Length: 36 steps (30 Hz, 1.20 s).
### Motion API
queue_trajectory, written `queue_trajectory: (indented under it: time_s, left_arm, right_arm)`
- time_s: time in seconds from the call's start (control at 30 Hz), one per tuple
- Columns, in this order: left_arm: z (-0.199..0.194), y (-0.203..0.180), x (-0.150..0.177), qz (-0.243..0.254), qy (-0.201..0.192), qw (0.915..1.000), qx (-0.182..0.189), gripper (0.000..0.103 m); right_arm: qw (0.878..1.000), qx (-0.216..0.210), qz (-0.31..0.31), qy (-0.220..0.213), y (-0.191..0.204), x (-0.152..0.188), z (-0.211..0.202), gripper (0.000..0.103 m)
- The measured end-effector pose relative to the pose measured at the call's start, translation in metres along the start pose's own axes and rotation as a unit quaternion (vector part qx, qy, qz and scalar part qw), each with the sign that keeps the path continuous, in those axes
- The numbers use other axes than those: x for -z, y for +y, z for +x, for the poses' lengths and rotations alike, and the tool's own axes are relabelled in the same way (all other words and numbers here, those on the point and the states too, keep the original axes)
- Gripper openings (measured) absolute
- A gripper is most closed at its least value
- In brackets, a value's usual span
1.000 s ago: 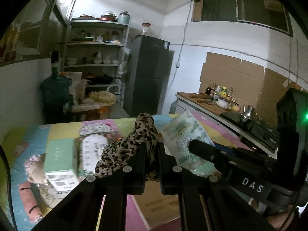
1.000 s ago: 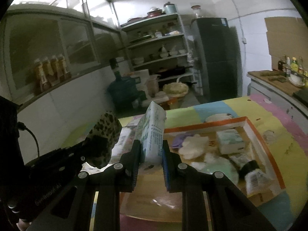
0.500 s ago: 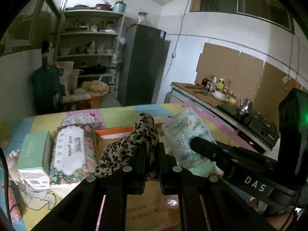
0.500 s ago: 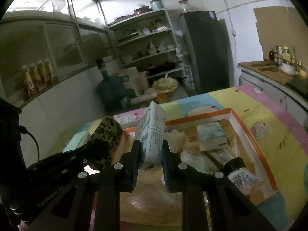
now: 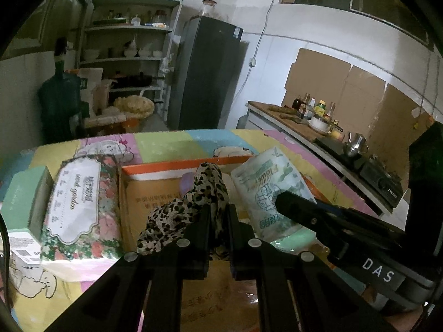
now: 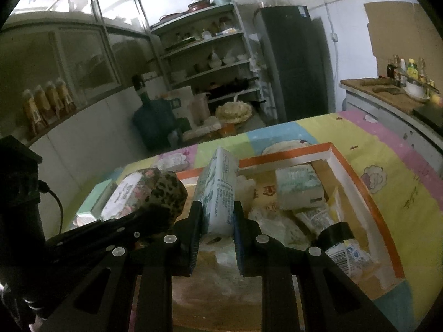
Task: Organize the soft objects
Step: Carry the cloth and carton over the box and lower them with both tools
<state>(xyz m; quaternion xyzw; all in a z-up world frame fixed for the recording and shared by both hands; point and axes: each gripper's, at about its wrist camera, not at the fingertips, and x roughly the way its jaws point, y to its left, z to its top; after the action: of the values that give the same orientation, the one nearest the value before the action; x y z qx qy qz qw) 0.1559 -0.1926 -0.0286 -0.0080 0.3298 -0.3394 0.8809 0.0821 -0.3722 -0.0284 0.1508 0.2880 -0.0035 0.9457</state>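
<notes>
My left gripper [image 5: 218, 221] pinching leopard-print cloth [image 5: 193, 207], jaws pressed tight on it, cloth held above near end of orange-rimmed box [image 6: 357, 182]. My right gripper [image 6: 217, 215] clamped on tissue pack [image 6: 218, 193], upright, over same box. Floral tissue pack [image 5: 80, 204] and green carton [image 5: 22, 196] lie just left of box on patchwork table cover [image 6: 401, 171].

"DAS" on right gripper [image 5: 293, 207], "TTL" on stove [image 5: 380, 178]

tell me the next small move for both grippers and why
Probably lower both into the orange-rimmed cardboard box and release: the left gripper is shut on the leopard-print cloth, the right gripper on the white-and-green tissue pack, both above the box.
</notes>
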Motion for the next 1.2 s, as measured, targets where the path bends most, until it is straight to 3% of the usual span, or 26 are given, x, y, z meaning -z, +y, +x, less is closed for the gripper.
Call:
queue_trajectory:
  time_s: [0.77, 0.93, 1.07, 1.13, 1.2]
  left_arm:
    - [0.025, 0.007, 0.01, -0.017, 0.036, 0.9992, 0.012, 0.011]
    - [0.03, 0.014, 0.013, -0.04, 0.048, 0.9977, 0.027, 0.011]
    - [0.03, 0.022, 0.014, -0.061, 0.05, 0.9962, 0.038, 0.023]
    - [0.028, 0.024, 0.014, -0.07, 0.047, 0.9954, 0.045, 0.035]
    - [0.026, 0.025, 0.014, -0.077, 0.044, 0.995, 0.046, 0.037]
  right_arm:
    - [1.0, 0.004, -0.01, 0.027, -0.002, 0.003, 0.023, 0.022]
    - [0.999, 0.001, -0.014, 0.034, -0.002, 0.005, 0.028, 0.023]
    - [0.999, -0.001, -0.013, 0.034, -0.002, 0.005, 0.028, 0.024]
    - [0.999, -0.001, -0.011, 0.033, -0.002, 0.006, 0.028, 0.024]
    - [0.999, -0.002, -0.008, 0.031, -0.003, 0.006, 0.028, 0.028]
